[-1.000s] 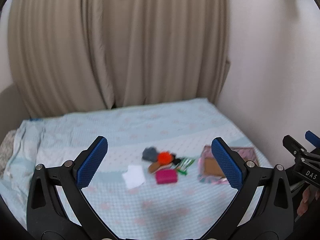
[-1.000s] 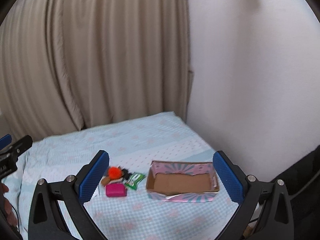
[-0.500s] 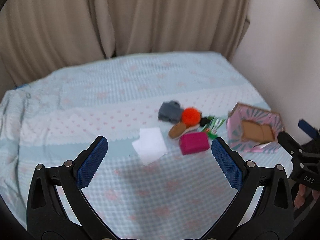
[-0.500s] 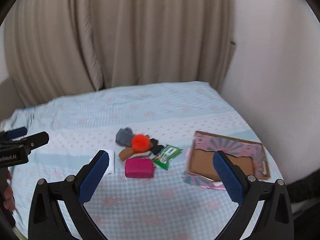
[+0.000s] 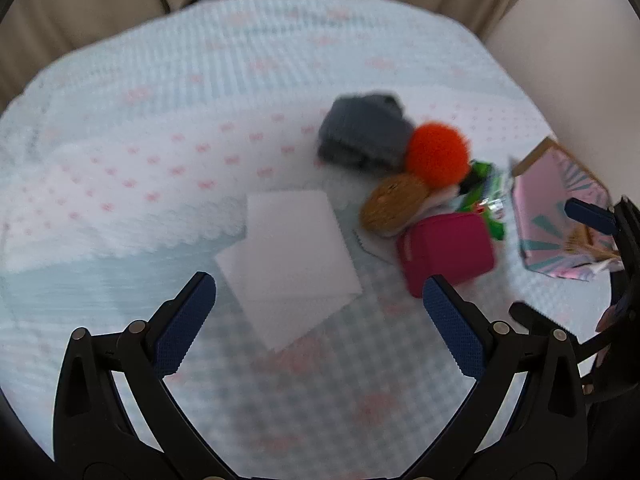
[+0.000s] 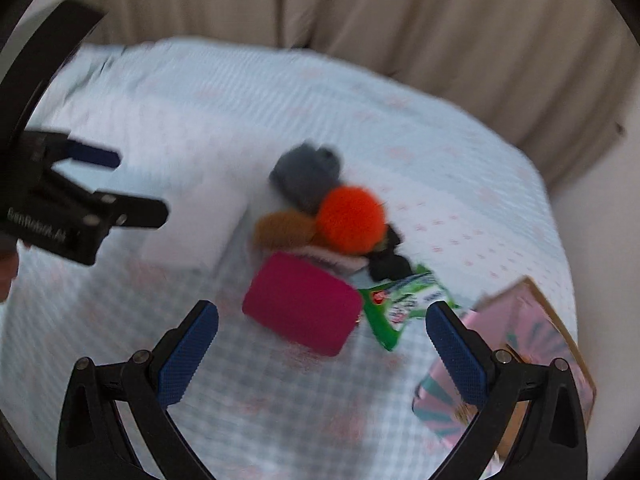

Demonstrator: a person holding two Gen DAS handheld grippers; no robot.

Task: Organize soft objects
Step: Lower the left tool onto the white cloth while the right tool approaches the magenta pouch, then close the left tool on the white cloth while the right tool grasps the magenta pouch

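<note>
A small pile lies on the bed: a grey knit piece (image 5: 366,134) (image 6: 308,174), an orange pompom (image 5: 438,154) (image 6: 352,218), a brown fuzzy piece (image 5: 394,204) (image 6: 284,230), a magenta pouch (image 5: 446,250) (image 6: 302,302), a green packet (image 6: 404,304) (image 5: 486,190) and a black item (image 6: 386,260). White folded cloth (image 5: 290,258) (image 6: 196,228) lies left of the pile. My left gripper (image 5: 318,306) hovers open over the white cloth. My right gripper (image 6: 322,334) hovers open over the magenta pouch. Neither holds anything.
A pink patterned cardboard box (image 5: 558,208) (image 6: 516,360) stands open at the right of the pile. The bed has a light blue sheet (image 5: 200,80) with pink dots. Beige curtains (image 6: 400,20) hang behind, and a pale wall (image 5: 560,60) runs along the right.
Both grippers have dropped and come much closer to the bed; the pile and the white cloth now fill the views. Both stay open. Nothing on the bed has moved.
</note>
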